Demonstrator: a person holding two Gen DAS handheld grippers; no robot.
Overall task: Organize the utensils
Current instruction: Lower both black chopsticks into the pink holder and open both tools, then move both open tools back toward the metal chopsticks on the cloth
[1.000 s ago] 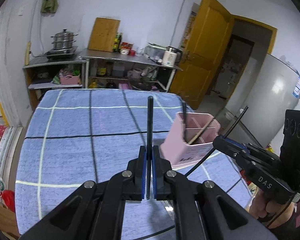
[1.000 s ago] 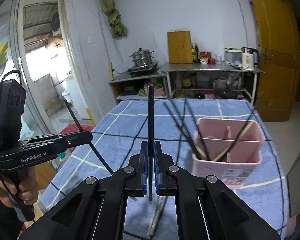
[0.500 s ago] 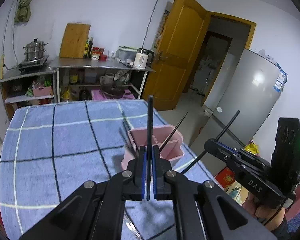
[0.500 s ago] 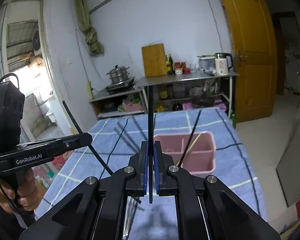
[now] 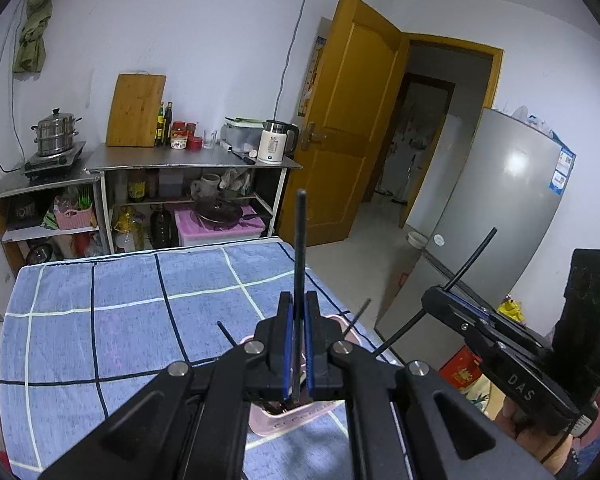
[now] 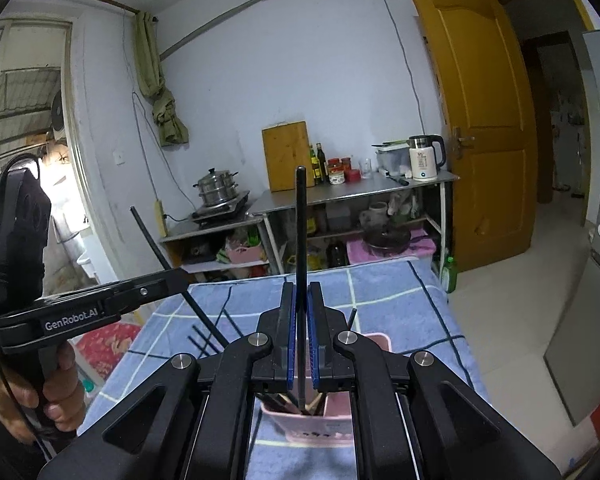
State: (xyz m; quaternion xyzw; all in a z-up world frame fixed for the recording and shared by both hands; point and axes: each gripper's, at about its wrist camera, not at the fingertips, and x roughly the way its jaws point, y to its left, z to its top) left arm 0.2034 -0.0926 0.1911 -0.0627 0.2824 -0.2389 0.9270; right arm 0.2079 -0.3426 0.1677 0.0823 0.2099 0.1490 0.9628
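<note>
Room: a kitchen was shown, with a steel shelf [image 5: 192, 160] at the far wall and an open door [image 5: 340, 120].
Table: a blue checked cloth [image 5: 120, 320] was spread to its edges, with bare floor beyond the right edge.
Left gripper [image 5: 296, 344]: clamped on a black chopstick [image 5: 300, 248].
Right gripper [image 6: 300, 344]: clamped on a second chopstick [image 6: 300, 232].
Pink holder [image 6: 376, 340]: set near the table's right edge, beneath both grippers, chopsticks inside.

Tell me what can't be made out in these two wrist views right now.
- Pink plastic utensil holder: in both views, the compartments and most of the walls sit behind the gripper bodies.
- Lower tips of the two held black chopsticks: hidden by the gripper pads, so whether they are inside the holder is unclear.
- Holder's front label: too small to read.
</note>
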